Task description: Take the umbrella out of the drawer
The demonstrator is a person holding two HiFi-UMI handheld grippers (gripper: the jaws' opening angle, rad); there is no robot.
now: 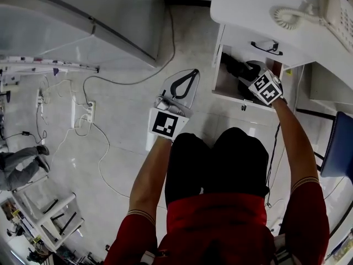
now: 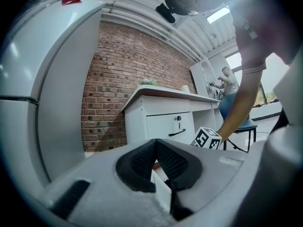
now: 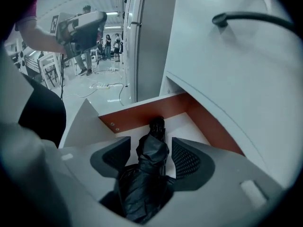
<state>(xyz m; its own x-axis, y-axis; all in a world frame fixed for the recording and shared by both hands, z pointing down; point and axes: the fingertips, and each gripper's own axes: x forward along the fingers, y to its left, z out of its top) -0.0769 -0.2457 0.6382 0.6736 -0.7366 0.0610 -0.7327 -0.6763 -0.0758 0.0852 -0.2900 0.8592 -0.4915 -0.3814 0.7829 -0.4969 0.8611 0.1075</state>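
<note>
Right gripper (image 3: 150, 144) released astride umbrella (image 3: 144, 183); slack fabric may slip, tip snag drawer wall (image 3: 142, 115) at 12 o'clock. Left gripper (image 2: 155, 146) clenched, empty.

Lower end of umbrella (image 3: 144, 178) hidden by right gripper (image 3: 150, 143); telephone (image 1: 336, 10) cut off.

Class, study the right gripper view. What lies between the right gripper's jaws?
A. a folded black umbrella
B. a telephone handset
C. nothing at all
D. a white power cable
A: a folded black umbrella lies in the open drawer, between the parted jaws of the right gripper, which are not clamped on it.
</note>
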